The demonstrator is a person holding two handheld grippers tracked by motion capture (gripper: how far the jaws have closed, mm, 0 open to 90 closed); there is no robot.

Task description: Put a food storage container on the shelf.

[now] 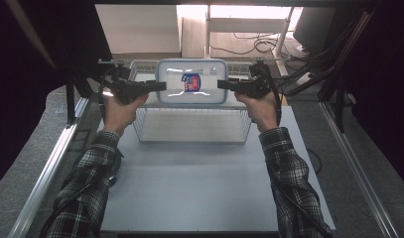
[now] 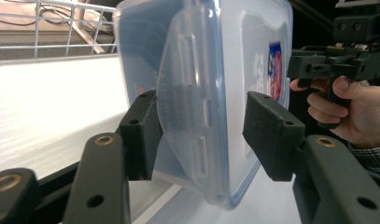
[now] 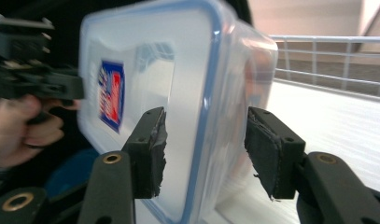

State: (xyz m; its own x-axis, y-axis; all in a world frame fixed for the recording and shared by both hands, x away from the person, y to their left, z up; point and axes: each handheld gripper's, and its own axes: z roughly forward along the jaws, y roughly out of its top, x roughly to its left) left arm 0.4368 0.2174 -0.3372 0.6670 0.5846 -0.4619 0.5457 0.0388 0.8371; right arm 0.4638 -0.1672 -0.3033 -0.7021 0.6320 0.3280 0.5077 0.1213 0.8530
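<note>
Lower frame, sleeves: two plaid forearms rise from the bottom edge over the white tabletop (image 1: 189,188).
Left tool (image 1: 160,86): jaws wide, straddling the container's left end, not clamped.
Right tool (image 1: 223,84): jaws wide, straddling its right end, one pad touching the lid.
Container (image 1: 191,82): upper centre of the frame, above the wire basket (image 1: 189,130); long axis left to right, blue-rimmed lid facing up toward the camera.

White table (image 1: 189,198) at centre, metal rails (image 1: 50,163) at either side. Cables (image 1: 249,47) on the sunlit floor (image 1: 194,34) at 12 o'clock. Dark surround.
</note>
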